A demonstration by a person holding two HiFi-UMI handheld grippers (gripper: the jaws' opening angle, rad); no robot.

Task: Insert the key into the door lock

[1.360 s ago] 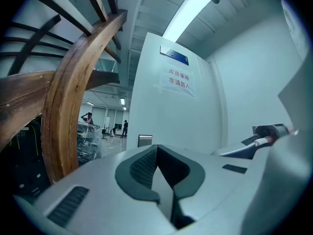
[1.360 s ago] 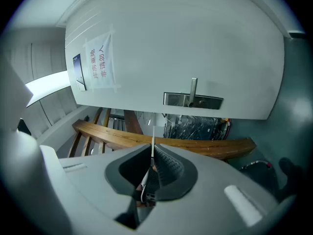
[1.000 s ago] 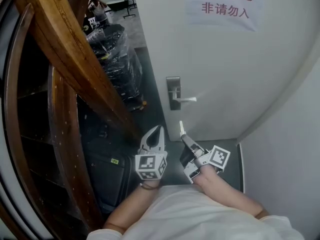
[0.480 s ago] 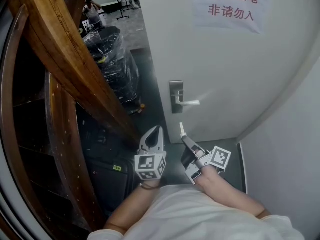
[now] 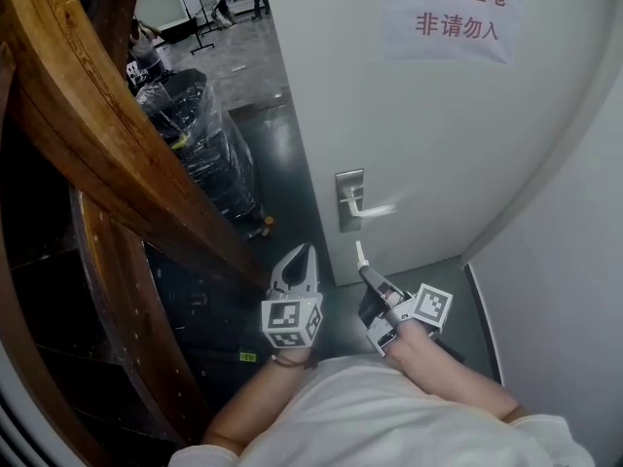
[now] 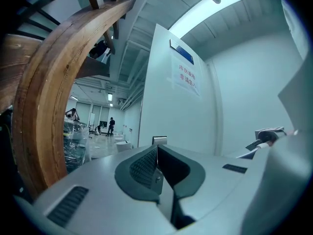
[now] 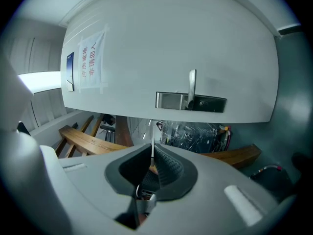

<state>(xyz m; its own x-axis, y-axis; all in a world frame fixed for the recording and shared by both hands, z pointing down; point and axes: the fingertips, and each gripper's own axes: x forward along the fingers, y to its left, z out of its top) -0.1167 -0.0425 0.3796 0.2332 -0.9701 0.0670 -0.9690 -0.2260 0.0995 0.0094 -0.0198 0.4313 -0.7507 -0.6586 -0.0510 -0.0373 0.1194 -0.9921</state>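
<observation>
A white door (image 5: 438,115) bears a steel lock plate (image 5: 349,200) with a lever handle (image 5: 375,209). My right gripper (image 5: 367,272) is shut on a key (image 5: 361,254), whose pale blade sticks out toward the door, short of the plate and a little below it. In the right gripper view the thin key (image 7: 152,147) stands between the shut jaws of the right gripper (image 7: 152,154), below the lock plate (image 7: 190,102). My left gripper (image 5: 303,254) is shut and holds nothing, beside the door's edge. The left gripper (image 6: 156,150) shows the lock plate (image 6: 159,140) just beyond its tips.
A curved wooden stair rail (image 5: 117,173) crowds the left. Behind it stand plastic-wrapped black goods (image 5: 195,154) and a dark case (image 5: 209,324) on the floor. A white wall (image 5: 574,251) closes the right side. A paper sign (image 5: 456,13) hangs on the door.
Both grippers have come closer to the door. The lock plate now sits lower in the head view and nearer the key's tip. Both grippers stay shut.
</observation>
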